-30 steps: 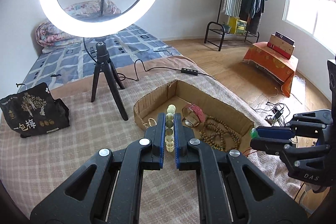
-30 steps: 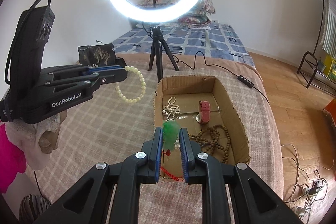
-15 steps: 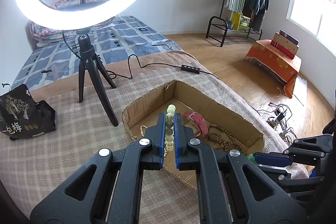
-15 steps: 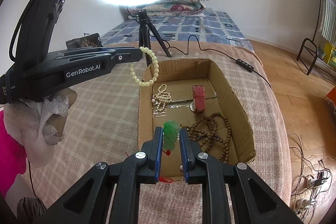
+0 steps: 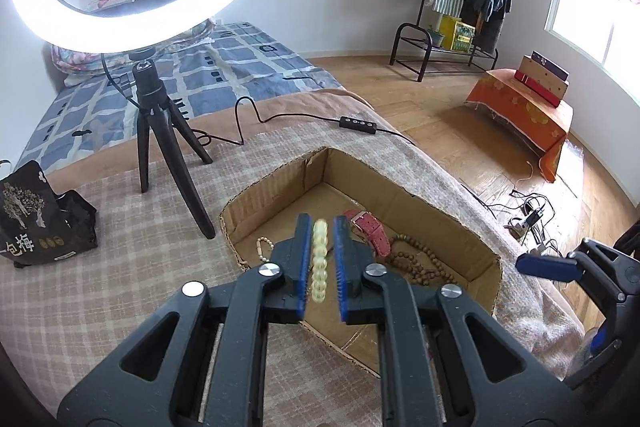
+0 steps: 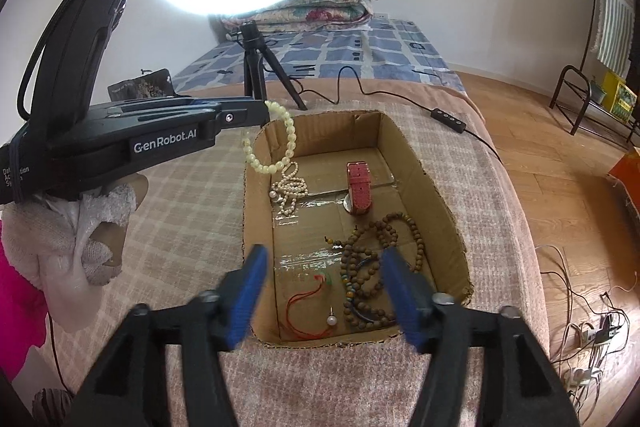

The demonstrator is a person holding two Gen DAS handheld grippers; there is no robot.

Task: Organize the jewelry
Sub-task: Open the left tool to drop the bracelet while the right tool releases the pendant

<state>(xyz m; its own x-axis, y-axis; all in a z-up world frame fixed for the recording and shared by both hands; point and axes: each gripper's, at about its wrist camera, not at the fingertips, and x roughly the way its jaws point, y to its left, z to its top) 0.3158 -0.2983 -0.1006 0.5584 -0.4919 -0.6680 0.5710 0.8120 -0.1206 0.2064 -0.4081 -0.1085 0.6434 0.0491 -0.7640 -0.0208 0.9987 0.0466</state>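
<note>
A shallow cardboard box lies on the checked bed cover; it also shows in the left wrist view. My left gripper is shut on a pale yellow-green bead bracelet, which hangs over the box's far left corner. My right gripper is wide open and empty above the box's near end. Under it lies a green pendant on a red cord. In the box are also a white pearl strand, a red watch, brown wooden beads and a loose pearl.
A ring light on a black tripod stands just left of the box, its cable and switch trailing behind. A black printed bag sits at the far left. The bed edge drops to the wooden floor on the right.
My right gripper has opened and the green pendant has dropped into the box. My left gripper has moved with the bracelet toward the box's far left corner.
</note>
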